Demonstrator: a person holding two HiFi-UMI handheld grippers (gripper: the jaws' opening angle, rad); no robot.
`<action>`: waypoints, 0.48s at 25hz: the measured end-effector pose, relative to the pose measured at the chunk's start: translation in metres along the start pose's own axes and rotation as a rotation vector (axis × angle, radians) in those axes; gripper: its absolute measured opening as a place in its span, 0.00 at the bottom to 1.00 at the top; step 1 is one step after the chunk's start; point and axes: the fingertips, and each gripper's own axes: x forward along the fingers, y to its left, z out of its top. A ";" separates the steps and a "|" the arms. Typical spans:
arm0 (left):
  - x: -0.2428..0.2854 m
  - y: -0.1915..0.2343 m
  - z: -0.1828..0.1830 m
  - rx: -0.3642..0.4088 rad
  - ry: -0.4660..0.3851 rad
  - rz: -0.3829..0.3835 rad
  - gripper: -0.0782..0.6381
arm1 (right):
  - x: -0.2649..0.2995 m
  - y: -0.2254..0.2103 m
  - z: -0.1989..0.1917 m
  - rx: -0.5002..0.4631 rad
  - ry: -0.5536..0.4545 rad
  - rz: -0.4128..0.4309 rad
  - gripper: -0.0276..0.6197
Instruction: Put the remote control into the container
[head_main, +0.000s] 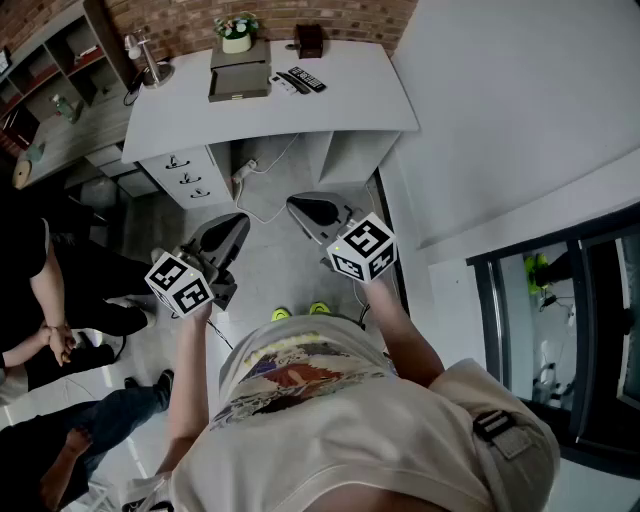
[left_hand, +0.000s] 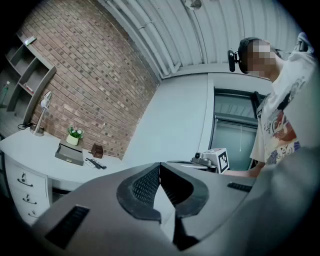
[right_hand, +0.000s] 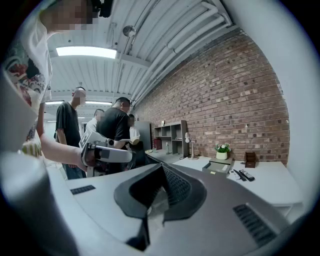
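Evidently approaching: left gripper and right gripper, both closed, empty; slim black remote control lies well ahead beside the grey box-shaped container on the white counter. Next: advance, open one.

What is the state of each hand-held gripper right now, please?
Left hand-held gripper: closed, nothing between its jaws.
Right hand-held gripper: closed, nothing between its jaws.
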 end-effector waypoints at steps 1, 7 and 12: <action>-0.001 0.001 -0.001 -0.005 0.003 0.005 0.12 | 0.001 0.000 0.000 0.002 0.002 0.002 0.06; -0.004 0.000 -0.006 -0.028 0.008 0.019 0.12 | 0.004 0.005 -0.005 0.012 0.006 -0.002 0.06; -0.003 0.000 -0.008 -0.034 0.013 0.010 0.12 | 0.006 0.003 -0.006 0.011 0.005 -0.018 0.06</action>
